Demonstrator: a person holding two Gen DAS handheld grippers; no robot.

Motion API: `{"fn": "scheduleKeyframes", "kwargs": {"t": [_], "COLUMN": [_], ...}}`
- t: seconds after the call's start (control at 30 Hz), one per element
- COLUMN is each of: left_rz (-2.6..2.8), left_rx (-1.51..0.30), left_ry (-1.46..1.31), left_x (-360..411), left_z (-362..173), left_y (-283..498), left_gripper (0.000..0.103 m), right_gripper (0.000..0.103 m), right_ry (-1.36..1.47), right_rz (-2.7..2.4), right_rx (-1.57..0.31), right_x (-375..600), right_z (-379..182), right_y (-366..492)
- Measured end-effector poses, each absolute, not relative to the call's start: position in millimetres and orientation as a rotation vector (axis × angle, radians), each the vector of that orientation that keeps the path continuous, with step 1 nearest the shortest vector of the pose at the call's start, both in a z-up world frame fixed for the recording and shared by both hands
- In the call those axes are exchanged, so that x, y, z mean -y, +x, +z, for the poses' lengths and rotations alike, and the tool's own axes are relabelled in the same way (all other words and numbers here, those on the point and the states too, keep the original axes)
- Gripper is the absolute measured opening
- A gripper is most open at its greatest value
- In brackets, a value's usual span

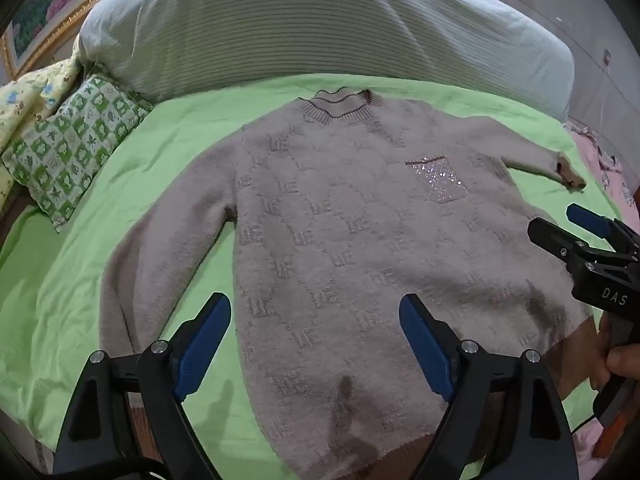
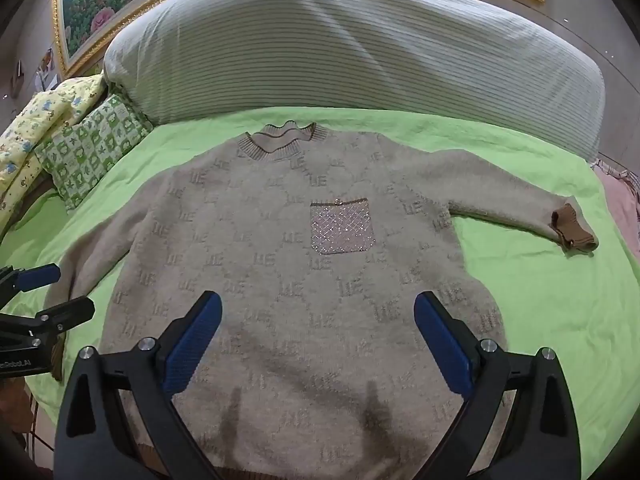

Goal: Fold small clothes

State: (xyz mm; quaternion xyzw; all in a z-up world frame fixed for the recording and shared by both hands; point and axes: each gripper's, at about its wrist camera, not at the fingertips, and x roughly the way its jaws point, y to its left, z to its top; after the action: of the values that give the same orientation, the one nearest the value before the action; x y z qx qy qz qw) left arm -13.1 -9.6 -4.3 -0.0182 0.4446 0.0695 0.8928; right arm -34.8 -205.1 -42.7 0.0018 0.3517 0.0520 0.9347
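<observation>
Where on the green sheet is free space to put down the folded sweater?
Bare green sheet lies below the outstretched sleeve, beside the sweater body. A narrower strip lies between the other sleeve and the checked pillow. The middle is covered.

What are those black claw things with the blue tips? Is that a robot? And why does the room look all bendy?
No robot: a person holds two grabbing tools, one per hand. Each carries a wide-eyed camera that bends the picture. One picture looks along the left gripper, the other along the right gripper. Both are open and hold nothing. Below them a fuzzy beige sweater lies flat on a green sheet, waiting to be folded. It has a sparkly pocket. Behind it is a big striped pillow.
</observation>
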Motion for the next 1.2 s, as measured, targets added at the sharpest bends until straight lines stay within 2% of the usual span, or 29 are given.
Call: {"fn": "scheduleKeyframes", "kwargs": {"t": [1.2], "left_rz": [0.235], "left_rx": [-0.879], "left_ry": [-0.068], "left_x": [5.0], "left_z": [-0.2], "left_y": [-13.7], "left_gripper": [0.088], "right_gripper": [0.097], "right_ry": [0.005], "right_rz": [0.125], "right_rx": [-0.721], "right_x": [196.9], "right_z": [-41.5], "right_y": [-44.6]}}
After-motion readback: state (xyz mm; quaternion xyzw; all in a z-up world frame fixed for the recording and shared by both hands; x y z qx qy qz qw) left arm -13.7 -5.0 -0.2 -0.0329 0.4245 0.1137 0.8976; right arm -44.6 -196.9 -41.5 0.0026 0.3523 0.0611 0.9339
